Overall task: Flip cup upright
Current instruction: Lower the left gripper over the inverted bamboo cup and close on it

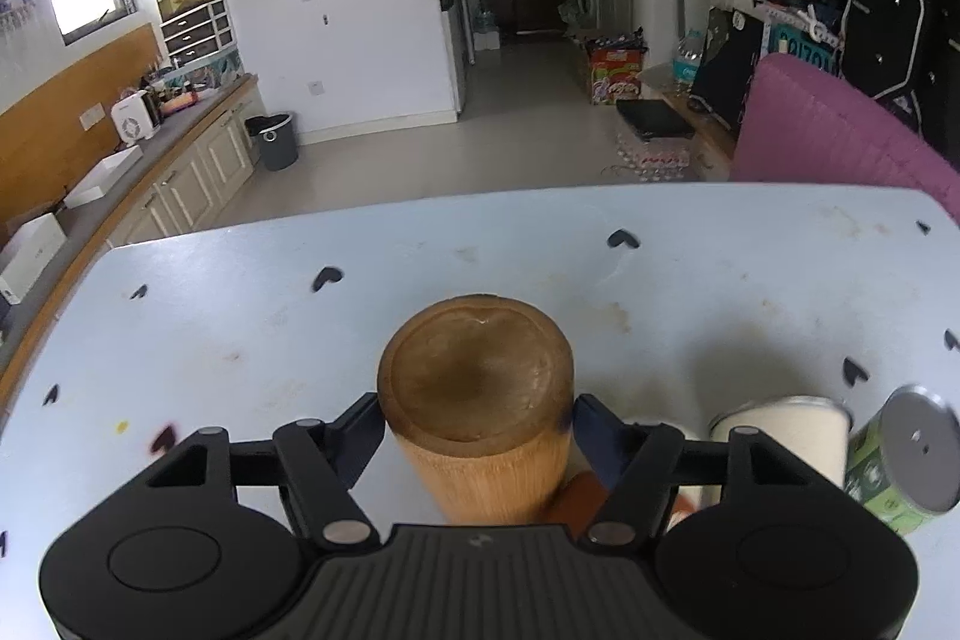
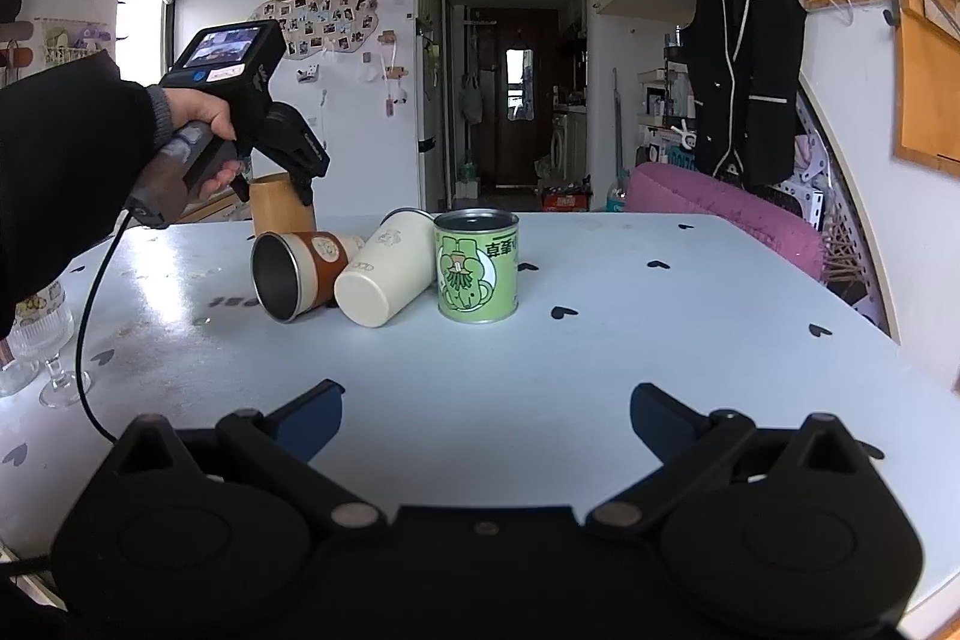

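The left tool [image 1: 477, 415] gripped the wooden cup [image 1: 480, 400], base up, at the bench's [image 2: 600, 370] far left. The right tool [image 2: 486, 415] hung open, near two toppled cups.

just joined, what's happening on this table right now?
The left gripper has its fingers on either side of the bamboo cup, which stands with its solid base up. The right gripper hangs open over the table. The brown cup and cream cup lie tipped beside a green can.
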A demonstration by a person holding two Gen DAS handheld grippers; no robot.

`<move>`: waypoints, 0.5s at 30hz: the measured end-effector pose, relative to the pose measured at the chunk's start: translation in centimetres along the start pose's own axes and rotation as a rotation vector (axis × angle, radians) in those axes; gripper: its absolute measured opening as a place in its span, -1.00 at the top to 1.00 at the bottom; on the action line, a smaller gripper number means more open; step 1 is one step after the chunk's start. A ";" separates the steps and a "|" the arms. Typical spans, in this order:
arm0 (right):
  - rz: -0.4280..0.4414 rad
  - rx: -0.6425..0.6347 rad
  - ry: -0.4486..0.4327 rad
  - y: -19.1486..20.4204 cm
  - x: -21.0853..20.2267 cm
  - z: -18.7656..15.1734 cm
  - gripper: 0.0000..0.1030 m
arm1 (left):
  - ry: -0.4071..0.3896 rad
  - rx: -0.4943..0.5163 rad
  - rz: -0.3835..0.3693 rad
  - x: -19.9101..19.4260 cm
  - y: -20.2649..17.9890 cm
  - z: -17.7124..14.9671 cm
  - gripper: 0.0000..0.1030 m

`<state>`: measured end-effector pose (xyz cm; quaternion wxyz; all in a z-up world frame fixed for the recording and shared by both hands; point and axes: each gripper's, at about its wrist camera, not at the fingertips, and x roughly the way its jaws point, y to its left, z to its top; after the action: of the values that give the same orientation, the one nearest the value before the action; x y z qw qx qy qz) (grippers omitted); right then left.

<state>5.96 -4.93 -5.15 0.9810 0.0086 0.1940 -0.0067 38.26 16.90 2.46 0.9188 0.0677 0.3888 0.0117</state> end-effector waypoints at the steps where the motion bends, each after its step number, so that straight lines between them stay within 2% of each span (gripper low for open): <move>1: 0.004 -0.002 -0.001 0.1 0.0 0.0 -1.00 | -0.002 0.005 0.004 -0.3 0.2 -0.3 -0.35; 11: 0.041 -0.015 -0.018 1.0 -0.8 -0.3 -1.00 | 0.039 0.027 0.026 -2.3 3.0 -2.5 -0.35; 15: 0.055 -0.019 -0.030 1.5 -1.6 -0.5 -1.00 | 0.057 0.037 0.006 -3.7 4.2 -4.1 -0.35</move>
<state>4.32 -3.42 -5.01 0.9836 0.0047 0.1788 0.0222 32.83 21.23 2.84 0.9058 0.0856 0.4149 0.0090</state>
